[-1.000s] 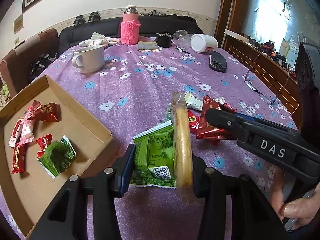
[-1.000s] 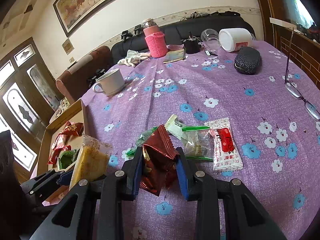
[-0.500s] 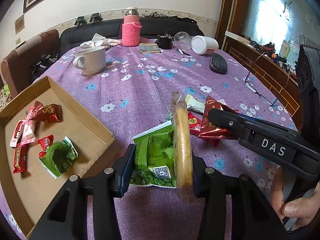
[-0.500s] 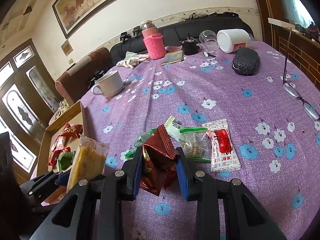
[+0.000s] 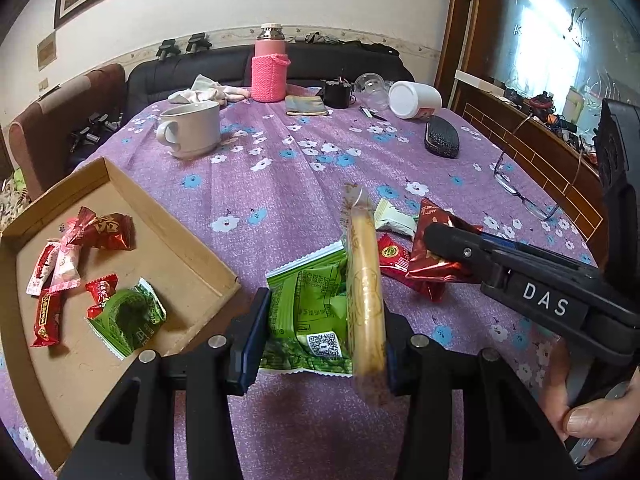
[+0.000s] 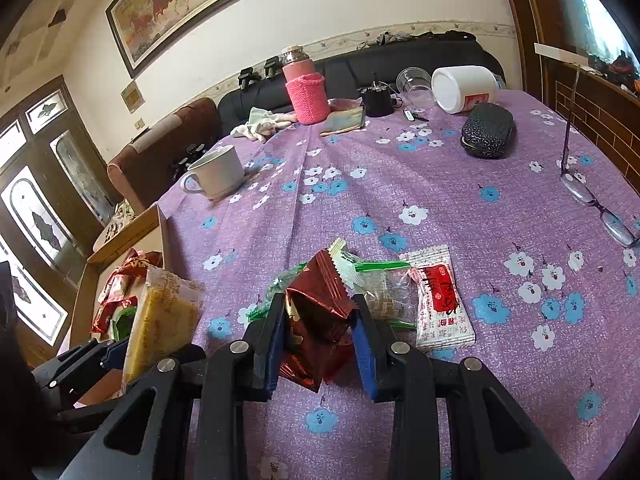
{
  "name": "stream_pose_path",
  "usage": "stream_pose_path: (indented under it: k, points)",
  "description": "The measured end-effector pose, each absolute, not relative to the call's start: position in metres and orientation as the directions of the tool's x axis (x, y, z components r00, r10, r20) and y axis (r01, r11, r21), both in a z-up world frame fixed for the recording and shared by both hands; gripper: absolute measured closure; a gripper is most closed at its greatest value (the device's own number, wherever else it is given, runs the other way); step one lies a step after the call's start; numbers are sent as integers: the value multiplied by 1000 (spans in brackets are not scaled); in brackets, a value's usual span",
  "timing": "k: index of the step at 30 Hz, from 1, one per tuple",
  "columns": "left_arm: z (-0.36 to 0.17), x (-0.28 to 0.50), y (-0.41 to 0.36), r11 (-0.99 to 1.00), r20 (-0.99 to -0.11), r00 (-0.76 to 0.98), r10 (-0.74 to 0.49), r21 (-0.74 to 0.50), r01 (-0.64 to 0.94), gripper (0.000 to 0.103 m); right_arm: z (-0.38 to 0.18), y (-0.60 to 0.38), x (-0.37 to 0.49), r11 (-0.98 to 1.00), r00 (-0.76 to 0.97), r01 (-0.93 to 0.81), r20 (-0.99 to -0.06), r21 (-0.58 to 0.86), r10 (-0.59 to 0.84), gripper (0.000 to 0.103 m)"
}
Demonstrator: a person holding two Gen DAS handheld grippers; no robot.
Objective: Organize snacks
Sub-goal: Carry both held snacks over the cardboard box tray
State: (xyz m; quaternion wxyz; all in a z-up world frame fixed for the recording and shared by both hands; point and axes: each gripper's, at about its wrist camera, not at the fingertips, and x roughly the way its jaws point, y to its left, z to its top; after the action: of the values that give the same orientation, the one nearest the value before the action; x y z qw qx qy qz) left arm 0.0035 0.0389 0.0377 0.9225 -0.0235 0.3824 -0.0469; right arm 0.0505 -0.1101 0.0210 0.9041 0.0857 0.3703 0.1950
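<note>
Left gripper (image 5: 320, 336) clamps a yellow snack pack (image 5: 365, 300) near the cardboard tray's (image 5: 192, 248) corner; right gripper (image 6: 318, 344) pinches a red foil packet (image 6: 320, 320)

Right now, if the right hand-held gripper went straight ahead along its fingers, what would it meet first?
Probably the clear snack packet just beyond the dark red packet held by the right hand-held gripper; depth is uncertain.

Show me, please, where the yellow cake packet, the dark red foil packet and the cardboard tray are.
yellow cake packet (image 5: 365, 280), left wrist view, middle of its edge-on face.
dark red foil packet (image 6: 318, 314), right wrist view, centre of the foil.
cardboard tray (image 5: 188, 250), left wrist view, its right wall.
</note>
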Motion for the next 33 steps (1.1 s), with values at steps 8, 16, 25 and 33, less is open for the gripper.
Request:
stream_pose_path:
  k: [8,16,25,33]
  points:
    - [40,-1,38,997,-686,724,-75,-53,53,57,24,-110,49,914,668,-289,-624,286,406,69]
    - [48,-7,49,996,-676,734,-68,-90,10,57,30,-106,44,917,704,-302,-588,259,398,69]
    - [76,-35,78,992,-615,786,-59,-123,-21,57,41,-99,38,909,706,-306,-573,284,417,69]
    - [86,-49,148,971,-592,805,17,-182,-155,57,67,-41,7,836,634,-464,-549,293,544,69]
